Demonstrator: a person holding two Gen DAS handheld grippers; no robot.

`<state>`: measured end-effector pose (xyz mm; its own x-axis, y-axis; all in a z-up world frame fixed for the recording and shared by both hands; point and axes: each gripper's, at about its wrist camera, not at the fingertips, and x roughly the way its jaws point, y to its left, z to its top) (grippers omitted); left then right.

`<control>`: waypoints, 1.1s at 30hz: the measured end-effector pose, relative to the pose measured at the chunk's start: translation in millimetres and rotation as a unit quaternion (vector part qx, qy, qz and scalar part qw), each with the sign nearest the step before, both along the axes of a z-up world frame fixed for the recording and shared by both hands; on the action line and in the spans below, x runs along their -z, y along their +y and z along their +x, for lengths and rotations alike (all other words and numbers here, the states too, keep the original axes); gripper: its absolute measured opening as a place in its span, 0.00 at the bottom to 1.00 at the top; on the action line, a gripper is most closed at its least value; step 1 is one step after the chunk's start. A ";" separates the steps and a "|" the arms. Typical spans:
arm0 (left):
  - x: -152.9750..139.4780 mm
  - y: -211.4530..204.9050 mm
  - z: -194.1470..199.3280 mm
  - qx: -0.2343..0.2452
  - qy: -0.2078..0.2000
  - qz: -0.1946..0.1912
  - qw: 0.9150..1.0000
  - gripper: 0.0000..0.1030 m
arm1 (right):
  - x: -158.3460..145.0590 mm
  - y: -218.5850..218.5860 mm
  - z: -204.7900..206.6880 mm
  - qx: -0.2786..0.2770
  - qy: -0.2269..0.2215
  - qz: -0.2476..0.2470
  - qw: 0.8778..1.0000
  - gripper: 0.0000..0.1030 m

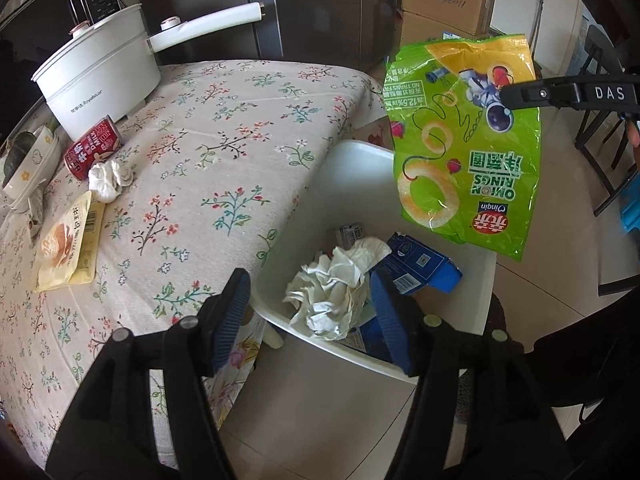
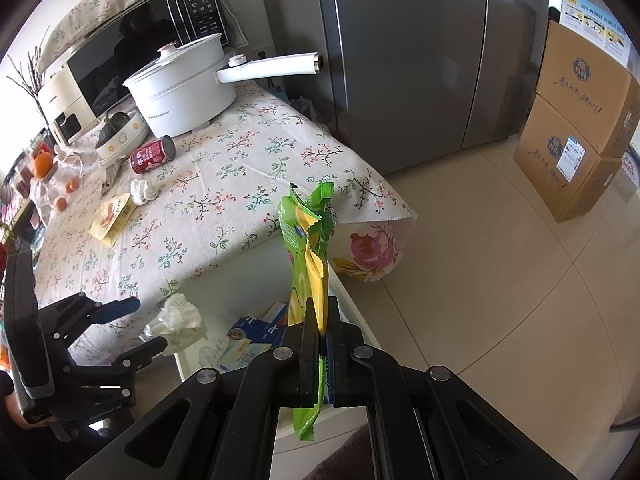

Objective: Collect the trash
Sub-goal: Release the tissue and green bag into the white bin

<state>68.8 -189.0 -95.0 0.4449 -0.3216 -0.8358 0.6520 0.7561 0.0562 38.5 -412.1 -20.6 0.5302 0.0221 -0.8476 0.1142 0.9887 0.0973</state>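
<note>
1. Your left claw [image 1: 308, 316] is spread wide, nothing pressed between its blue pads; it hangs over the white bin [image 1: 476, 280] that stands just beside the desk's [image 1: 224, 128] near edge.
2. A crumpled tissue [image 1: 332, 292] sits between the open fingers without touching the pads, lying on top of the trash in the bin beside a blue carton [image 1: 420, 264].
3. Your right claw [image 2: 323, 344] is pressed together, pinching the green onion-ring bag [image 1: 464, 140], which hangs above the bin's far side.
4. On the desk, near its left edge, lie a red can [image 1: 94, 150] on its side, a second crumpled tissue [image 1: 110, 180] touching the can, and a yellow snack packet [image 1: 68, 244] just beside that tissue.
5. A white electric pot [image 1: 100, 76] stands at the desk's far left corner.
</note>
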 end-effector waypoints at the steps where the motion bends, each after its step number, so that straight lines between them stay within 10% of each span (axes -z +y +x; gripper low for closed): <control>1: -1.6 2.7 1.1 -0.005 0.000 -0.001 1.000 0.66 | 0.5 1.1 0.5 0.000 0.001 -0.001 1.000 0.03; 11: -19.0 32.2 6.1 -0.052 -0.013 -0.013 0.998 0.79 | 2.1 8.6 7.7 -0.008 0.002 0.004 1.000 0.08; 16: -24.7 46.7 14.1 -0.073 -0.013 -0.018 0.997 0.79 | 0.4 18.2 10.3 -0.014 -0.002 -0.001 1.000 0.55; 33: -47.3 96.0 42.0 -0.139 -0.023 -0.034 0.989 0.84 | -13.6 48.9 30.4 -0.027 -0.019 0.010 0.999 0.69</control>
<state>110.8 -93.0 -47.7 0.5619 -0.2370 -0.7925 0.4166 0.9088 0.0236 68.9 -363.2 -7.0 0.5593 0.0684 -0.8262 0.0562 0.9912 0.1201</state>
